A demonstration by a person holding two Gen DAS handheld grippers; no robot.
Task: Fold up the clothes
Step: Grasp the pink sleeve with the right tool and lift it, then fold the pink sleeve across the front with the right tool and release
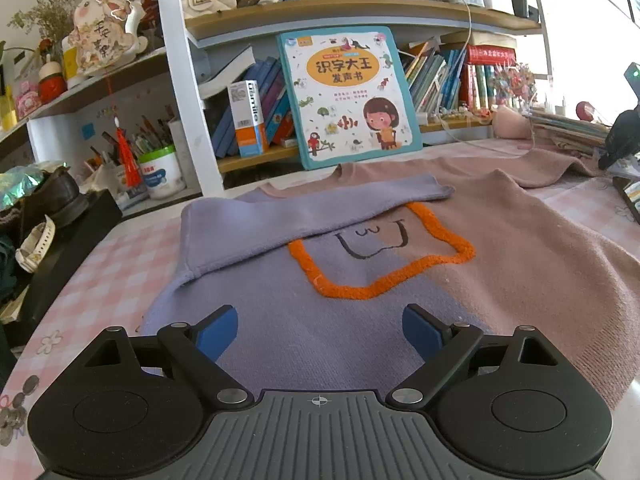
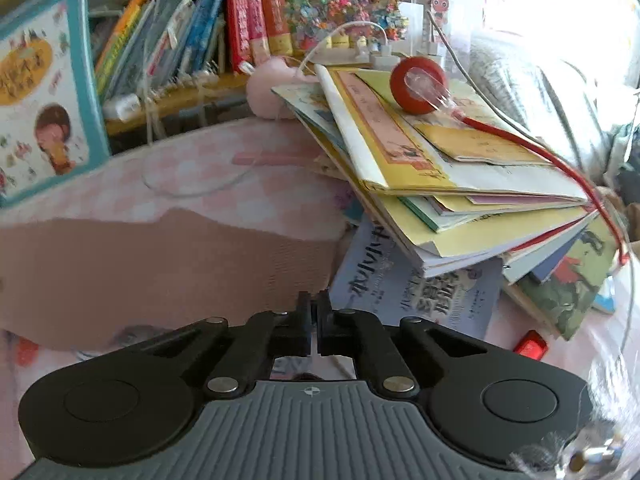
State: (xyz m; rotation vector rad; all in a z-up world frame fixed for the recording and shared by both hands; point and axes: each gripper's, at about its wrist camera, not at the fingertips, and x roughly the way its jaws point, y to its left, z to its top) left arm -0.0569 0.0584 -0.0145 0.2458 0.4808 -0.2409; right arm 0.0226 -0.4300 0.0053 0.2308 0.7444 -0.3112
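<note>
A purple and dusty-pink sweater (image 1: 360,312) with an orange outlined face lies flat on the pink checked table. Its purple left sleeve (image 1: 304,208) is folded across the chest. My left gripper (image 1: 320,332) is open and empty just above the sweater's purple hem. The pink right sleeve (image 2: 160,264) stretches out to the right. My right gripper (image 2: 316,312) is shut at the cuff end of that sleeve, and its fingertips appear to pinch the cuff edge. The right gripper also shows in the left wrist view (image 1: 620,140) at the far right.
A teal children's book (image 1: 348,96) leans on the bookshelf behind the sweater. A stack of books (image 2: 460,184) with a red round object on top sits right beside the sleeve end. A black box with a shoe (image 1: 52,216) stands at the left table edge.
</note>
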